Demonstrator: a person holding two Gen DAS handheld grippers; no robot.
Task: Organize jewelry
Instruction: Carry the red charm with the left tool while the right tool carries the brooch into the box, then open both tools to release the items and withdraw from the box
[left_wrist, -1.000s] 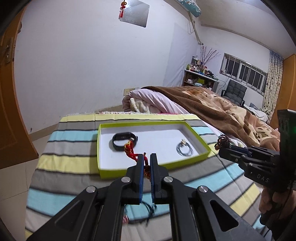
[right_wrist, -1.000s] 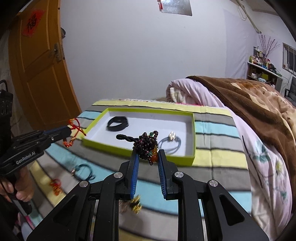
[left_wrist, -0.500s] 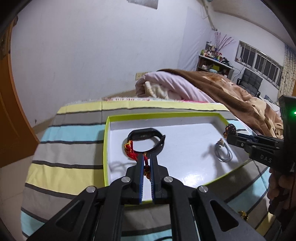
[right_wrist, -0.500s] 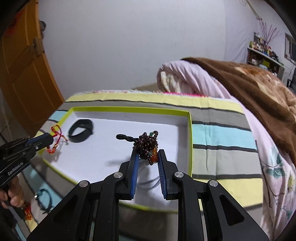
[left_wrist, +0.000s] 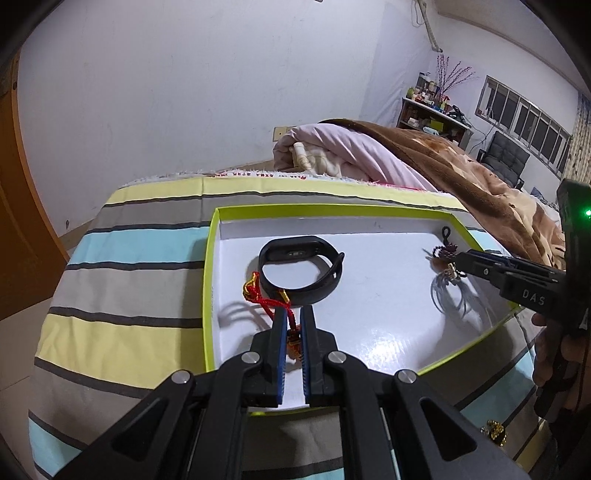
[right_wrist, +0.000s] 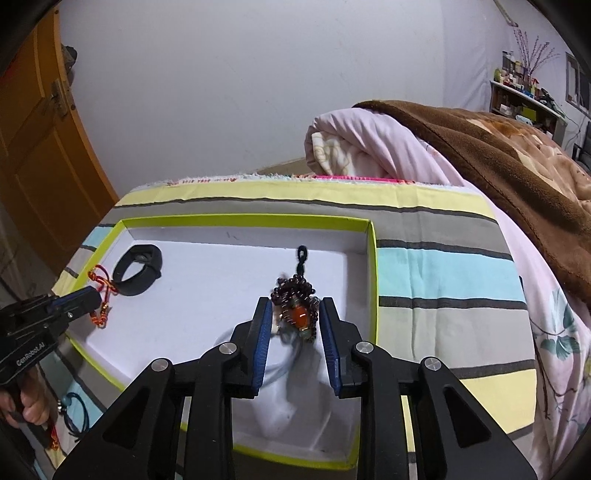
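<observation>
Opened since half a second ago, the right gripper (right_wrist: 294, 334) releases the beaded bracelet (right_wrist: 295, 308) over the tray (right_wrist: 372, 280); the left gripper (left_wrist: 291, 325) pinches the red cord (left_wrist: 264, 301) inside its left edge.

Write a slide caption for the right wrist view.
Opened right gripper releases a dark beaded bracelet with orange stone over the white, lime-rimmed tray.

A brown plush blanket (right_wrist: 517, 155) lies over a rolled pink quilt (right_wrist: 369, 144) on the striped bedsheet (right_wrist: 436, 258), beside an orange wooden door (right_wrist: 33, 147).
</observation>
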